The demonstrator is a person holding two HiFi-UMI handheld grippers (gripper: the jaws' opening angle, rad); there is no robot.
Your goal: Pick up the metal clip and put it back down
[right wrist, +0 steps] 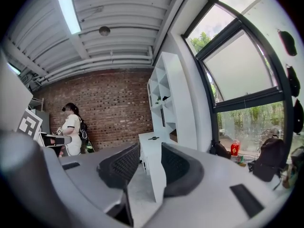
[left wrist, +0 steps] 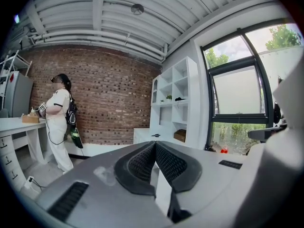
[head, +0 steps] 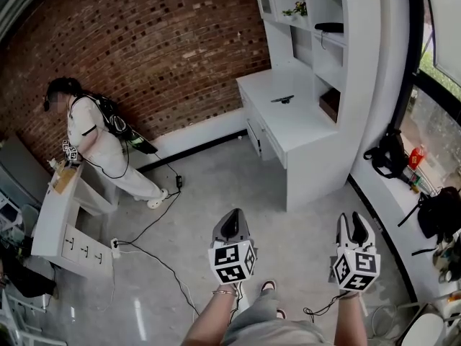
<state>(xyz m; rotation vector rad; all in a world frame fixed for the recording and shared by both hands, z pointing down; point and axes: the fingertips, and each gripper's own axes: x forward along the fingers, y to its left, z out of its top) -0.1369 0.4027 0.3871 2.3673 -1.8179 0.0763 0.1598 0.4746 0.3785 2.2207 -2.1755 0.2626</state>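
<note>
The metal clip (head: 282, 99) is a small dark object lying on the white desk (head: 299, 132) against the far shelf unit. It also shows as a tiny dark shape on the desk top in the left gripper view (left wrist: 156, 135) and the right gripper view (right wrist: 153, 138). Both grippers are held over the floor, well short of the desk. My left gripper (head: 232, 220) has its jaws closed tip to tip with nothing between them (left wrist: 155, 144). My right gripper (head: 354, 223) stands open, with an empty gap between its pads (right wrist: 150, 152).
A white shelf unit (head: 324, 27) rises behind the desk. A person in white (head: 94, 146) stands at the left by a low white drawer table (head: 68, 229). Black cables (head: 155, 254) trail over the floor. Bags (head: 392, 153) lie along the window ledge at right.
</note>
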